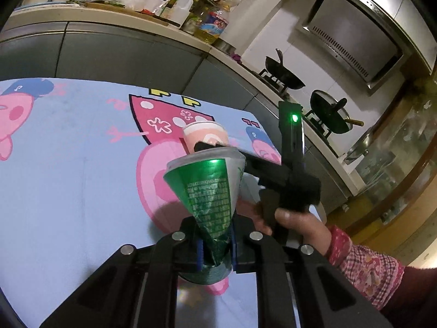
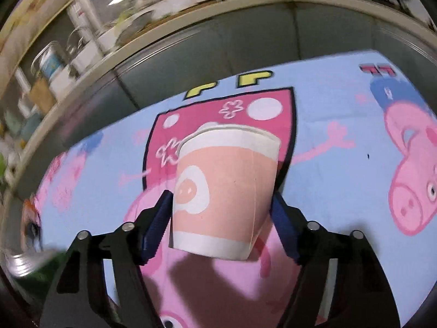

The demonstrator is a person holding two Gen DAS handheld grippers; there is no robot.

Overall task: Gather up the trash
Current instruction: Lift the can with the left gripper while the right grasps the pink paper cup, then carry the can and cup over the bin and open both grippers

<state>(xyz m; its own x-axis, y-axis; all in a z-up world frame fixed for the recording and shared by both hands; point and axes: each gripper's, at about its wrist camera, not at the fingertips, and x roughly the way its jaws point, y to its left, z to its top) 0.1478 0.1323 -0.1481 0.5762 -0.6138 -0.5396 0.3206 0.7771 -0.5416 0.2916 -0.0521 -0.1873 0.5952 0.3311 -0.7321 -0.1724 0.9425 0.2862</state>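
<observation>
Left wrist view: the left gripper (image 1: pixel 215 251) pinches a crushed green can (image 1: pixel 207 191), its long axis running forward beyond the tips. Right wrist view: the right gripper (image 2: pixel 220 225) appears clamped around an upright paper cup (image 2: pixel 224 194), lifted above the cartoon cloth (image 2: pixel 341 191).

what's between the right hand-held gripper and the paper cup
Nothing visible. The pink paper cup already sits between the right hand-held gripper's blue pads, with only cartoon tablecloth behind it. The left hand-held gripper with its crushed green can is off to the side.
</observation>
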